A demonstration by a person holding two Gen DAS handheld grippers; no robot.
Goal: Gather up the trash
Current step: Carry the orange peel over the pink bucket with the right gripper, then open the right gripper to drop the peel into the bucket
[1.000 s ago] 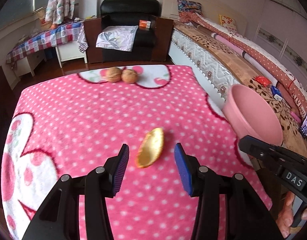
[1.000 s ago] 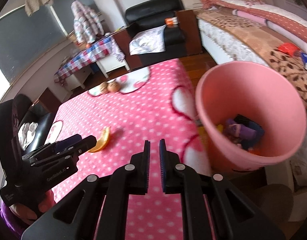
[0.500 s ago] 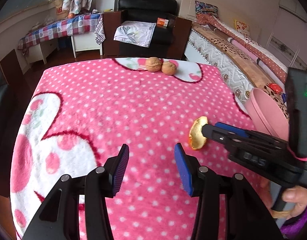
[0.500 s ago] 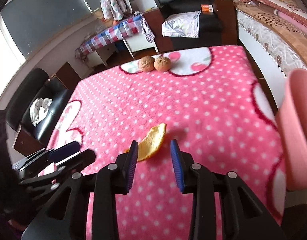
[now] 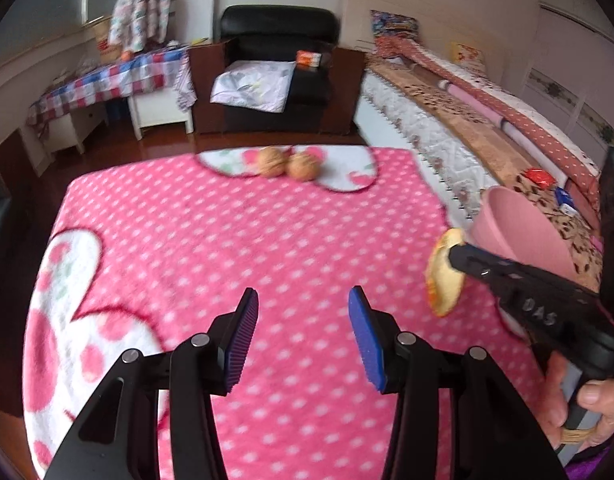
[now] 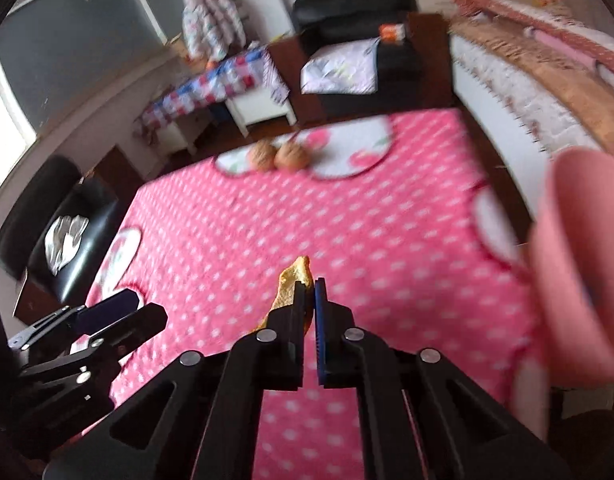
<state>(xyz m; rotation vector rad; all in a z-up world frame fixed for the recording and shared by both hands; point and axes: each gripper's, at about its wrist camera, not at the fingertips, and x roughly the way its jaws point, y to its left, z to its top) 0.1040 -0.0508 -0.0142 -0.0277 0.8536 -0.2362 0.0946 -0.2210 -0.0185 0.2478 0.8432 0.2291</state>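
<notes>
- Two brown walnuts (image 5: 289, 163) sit touching at the top centre of my view, on the pink polka-dot fleece blanket (image 5: 195, 236).
- A black leather armchair (image 5: 279, 28) stands behind, a white floral cloth (image 5: 251, 86) on its seat.
- A plaid-covered table (image 5: 107, 80) is at upper left.

A table draped in a fuzzy pink, white-dotted blanket (image 5: 211, 240) carries two round brown walnuts (image 5: 287, 165) – side by side, touching – at its far edge.

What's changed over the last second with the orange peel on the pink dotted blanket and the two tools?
The right tool has just closed on the curved orange peel, lifted it off the pink polka-dot blanket and carried it toward the pink plastic bin. The left tool stayed open and empty; the two brown walnuts at the far edge did not move.
</notes>
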